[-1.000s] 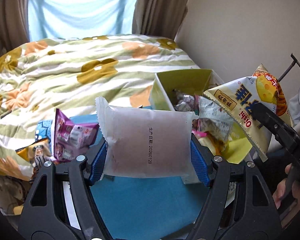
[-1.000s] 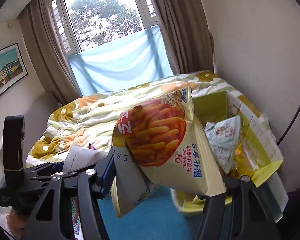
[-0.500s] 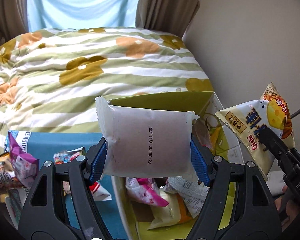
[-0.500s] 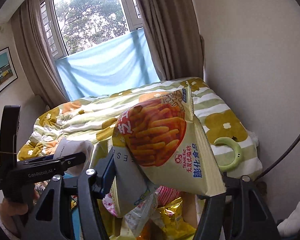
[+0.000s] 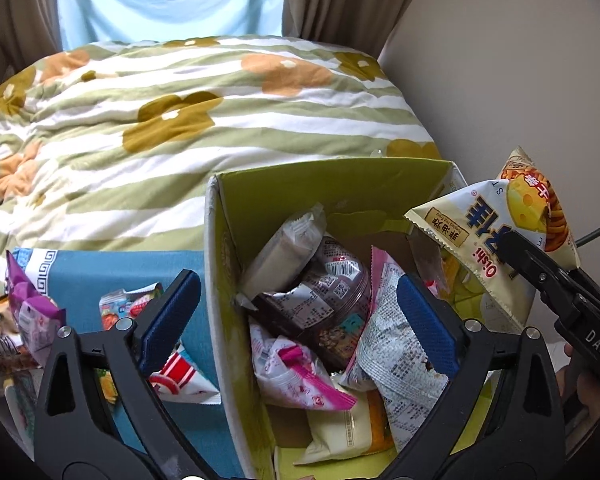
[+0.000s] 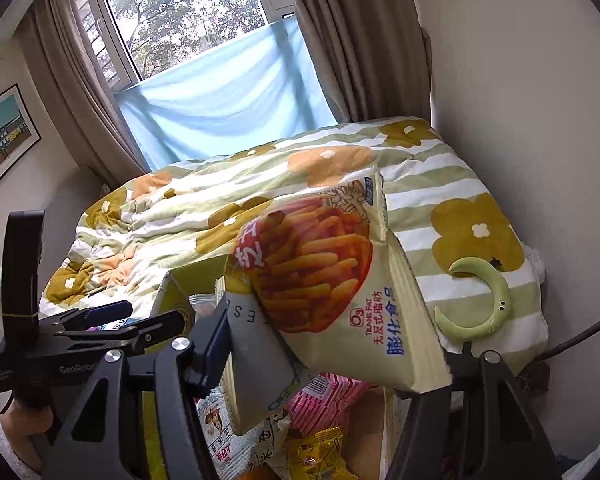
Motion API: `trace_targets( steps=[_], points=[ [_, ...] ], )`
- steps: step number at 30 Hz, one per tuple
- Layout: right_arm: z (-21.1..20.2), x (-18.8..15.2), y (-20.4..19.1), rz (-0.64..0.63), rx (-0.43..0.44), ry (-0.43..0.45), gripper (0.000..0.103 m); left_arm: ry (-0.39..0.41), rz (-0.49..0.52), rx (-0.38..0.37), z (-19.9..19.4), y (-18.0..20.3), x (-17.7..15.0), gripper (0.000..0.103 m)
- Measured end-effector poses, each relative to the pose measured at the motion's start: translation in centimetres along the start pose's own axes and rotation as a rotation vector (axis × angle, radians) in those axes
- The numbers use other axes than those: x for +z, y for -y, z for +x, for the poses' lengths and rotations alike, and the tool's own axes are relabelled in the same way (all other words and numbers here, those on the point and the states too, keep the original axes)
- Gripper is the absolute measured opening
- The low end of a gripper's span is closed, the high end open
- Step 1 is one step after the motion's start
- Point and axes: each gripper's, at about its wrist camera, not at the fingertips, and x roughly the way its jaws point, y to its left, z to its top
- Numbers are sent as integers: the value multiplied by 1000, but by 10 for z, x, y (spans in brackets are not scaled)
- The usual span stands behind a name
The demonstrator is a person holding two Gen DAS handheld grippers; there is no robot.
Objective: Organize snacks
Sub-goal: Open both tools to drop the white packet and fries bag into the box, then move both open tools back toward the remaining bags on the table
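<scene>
My left gripper (image 5: 300,312) is open and empty above the left wall of the yellow-green cardboard box (image 5: 220,280). The translucent white packet (image 5: 284,248) lies inside on top of several snack packs. My right gripper (image 6: 332,344) is shut on a cream chip bag with orange sticks pictured (image 6: 324,280) and holds it over the box; the bag also shows in the left wrist view (image 5: 496,240). The left gripper shows in the right wrist view (image 6: 120,328) at the lower left.
Loose snack packs (image 5: 32,312) lie on a blue cloth (image 5: 100,276) left of the box. A flowered striped quilt (image 5: 180,120) covers the bed behind. A green crescent toy (image 6: 484,304) lies on the quilt. A wall stands at the right.
My left gripper has opened and dropped the white packet into the box. Both grippers have moved over the box; the right still holds the chip bag.
</scene>
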Motion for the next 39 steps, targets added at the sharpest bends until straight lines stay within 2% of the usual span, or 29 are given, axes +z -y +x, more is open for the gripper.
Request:
trace_targets(
  steps=[7, 12, 13, 14, 16, 20, 27, 39],
  points=[
    [5, 4, -6, 25, 46, -58, 59, 6, -6, 18, -15, -19, -20, 98],
    [23, 14, -6, 79, 48, -81, 63, -2, 7, 43, -15, -26, -26, 98],
    [28, 15, -6, 92, 48, -90, 70, -5, 3, 41, -15, -28, -27, 98],
    [33, 15, -4, 111, 50, -99, 85, -11, -2, 31, -15, -29, -28, 98],
    [37, 12, 1, 155, 35, -107, 100, -17, -4, 23, -16, -31, -32, 98],
    [24, -1, 3, 158, 15, -67, 101, -27, 10, 41, -18, -29, -41, 98],
    [0, -15, -7, 73, 7, -51, 101, -15, 11, 46, -33, -21, -54, 98],
    [-44, -22, -26, -22, 47, 3, 101, 97, 15, 117, -99, -7, -72, 98]
  ],
)
